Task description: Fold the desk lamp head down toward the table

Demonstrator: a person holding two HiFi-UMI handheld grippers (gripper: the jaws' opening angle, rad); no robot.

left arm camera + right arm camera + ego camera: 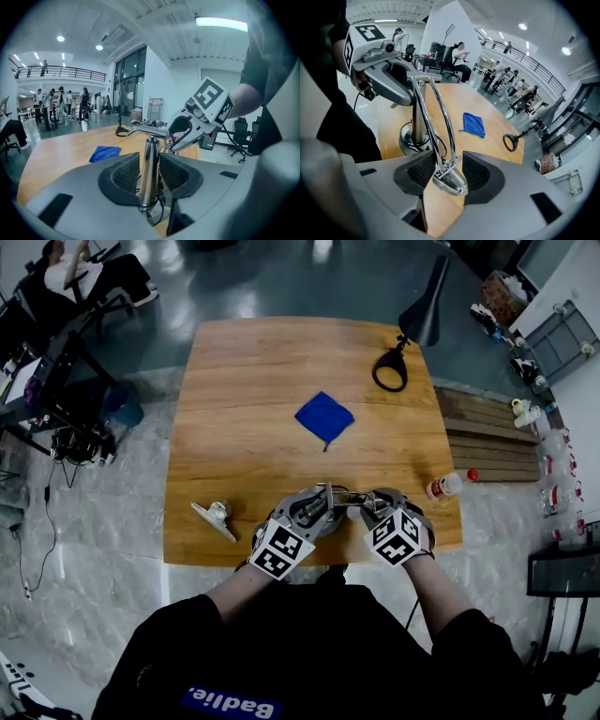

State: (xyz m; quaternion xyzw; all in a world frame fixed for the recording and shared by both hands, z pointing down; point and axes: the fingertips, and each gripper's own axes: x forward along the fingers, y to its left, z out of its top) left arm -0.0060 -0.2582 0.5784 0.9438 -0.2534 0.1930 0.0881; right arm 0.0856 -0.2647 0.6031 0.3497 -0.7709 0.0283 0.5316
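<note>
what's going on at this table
A person at the near edge of a wooden table is working on a chrome desk lamp with a tool in each hand. The left tool is clamped on the upright post. The right tool has its jaws open around the lamp head, which hangs low, close to the tabletop, so the fold looks about done.

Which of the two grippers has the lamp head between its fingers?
The right gripper; the left gripper has only the lamp's upright post between its fingers.
</note>
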